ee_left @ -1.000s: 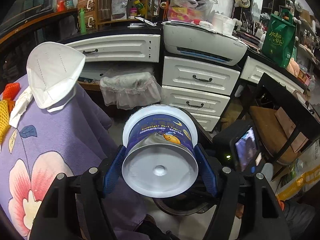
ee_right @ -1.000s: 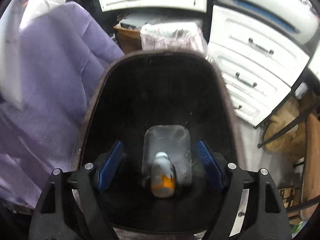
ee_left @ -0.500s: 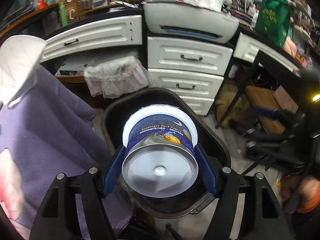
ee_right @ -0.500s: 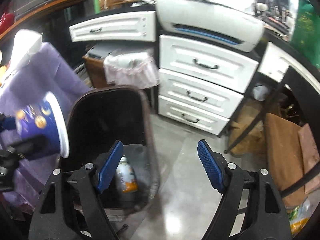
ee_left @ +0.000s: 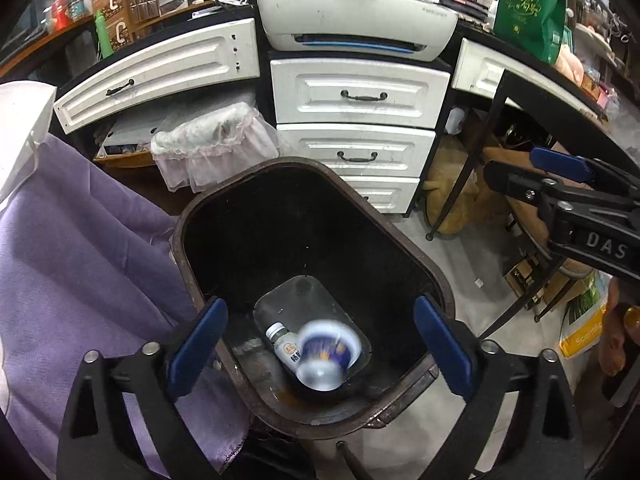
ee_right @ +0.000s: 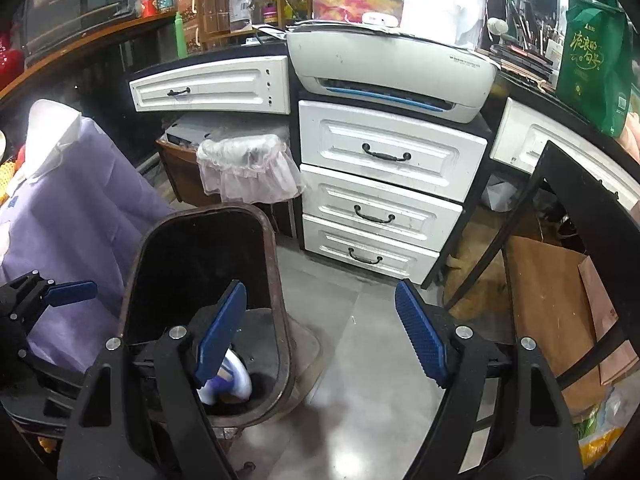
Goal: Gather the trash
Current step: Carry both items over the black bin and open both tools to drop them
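A: Item one, largest: dark bin (ee_left: pixel 404 248), centre of the left wrist view, brown rim, black walls, standing on the floor beside the purple cloth (ee_left: pixel 80 264) at left; status?

B: Occupied; the yogurt tub (ee_left: pixel 326 358) now lies at the bottom, lower centre of the frame, blurred, so probably not yet at rest; half a second back the blue pads clasped it above the opening; it has dropped.

A: Item two: left gripper (ee_left: pixel 316 344)?

B: Jaws have just been opening; they stand spread wide over the rim, nothing between them; the release is done, so this piece of trash counts as collected, by my reading.

A: Item three: right gripper (ee_right: pixel 320 332)?

B: Fingers apart, empty; lower centre of its own view, floor and bin edge behind them; in the left view it juts in from the right edge, clear of the bin; free for the next pickup.

A: Item four, the tub itself; appearance?

B: Dark blue wall with yellow marks, white rim, pale base facing the camera; on its side, tilted; in the right wrist view only a white and blue sliver shows behind the left finger.

A: Item five, smallest?

B: Small white bottle (ee_left: pixel 285 344), orange label; lying against the tub's left side, touching so far as the blur allows.
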Motion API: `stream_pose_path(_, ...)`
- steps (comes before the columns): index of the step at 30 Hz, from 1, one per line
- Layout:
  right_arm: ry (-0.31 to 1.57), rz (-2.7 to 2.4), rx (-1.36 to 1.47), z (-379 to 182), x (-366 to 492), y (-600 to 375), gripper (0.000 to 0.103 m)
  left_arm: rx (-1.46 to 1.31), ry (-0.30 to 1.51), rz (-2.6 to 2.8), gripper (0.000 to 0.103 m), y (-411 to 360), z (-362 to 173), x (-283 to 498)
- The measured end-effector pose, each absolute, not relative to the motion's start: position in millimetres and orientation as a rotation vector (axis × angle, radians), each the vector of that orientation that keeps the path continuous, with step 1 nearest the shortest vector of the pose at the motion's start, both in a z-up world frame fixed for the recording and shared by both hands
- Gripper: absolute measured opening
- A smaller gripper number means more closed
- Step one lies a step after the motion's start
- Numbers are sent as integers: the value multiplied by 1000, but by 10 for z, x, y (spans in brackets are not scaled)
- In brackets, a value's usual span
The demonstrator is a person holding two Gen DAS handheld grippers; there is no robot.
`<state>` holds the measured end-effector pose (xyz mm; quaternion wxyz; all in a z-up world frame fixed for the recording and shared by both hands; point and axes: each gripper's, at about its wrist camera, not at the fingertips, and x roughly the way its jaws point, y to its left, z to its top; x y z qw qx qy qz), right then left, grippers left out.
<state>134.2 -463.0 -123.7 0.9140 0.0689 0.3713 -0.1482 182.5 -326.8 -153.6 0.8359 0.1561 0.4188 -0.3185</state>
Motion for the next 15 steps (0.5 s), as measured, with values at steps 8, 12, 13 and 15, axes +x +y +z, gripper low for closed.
stream_pose_path(8, 738, -236, 164, -1034, 1391, -4488, 78, 274, 849, -697, 96, -3016, -1199, 1663)
stream_pose_path(12, 736, -167, 161, -946, 1472, -4286, 79, 254, 794, -699, 97, -2808, -931, 1552)
stream_pose_path(13, 734, -154, 152, -925, 1494, -4222, 79, 251, 783, -699, 97, -2765, -876, 1533)
stream_pose_path(15, 724, -110, 132, -860, 1549, -4048, 79, 246, 757, -689, 97, -2634, -739, 1496)
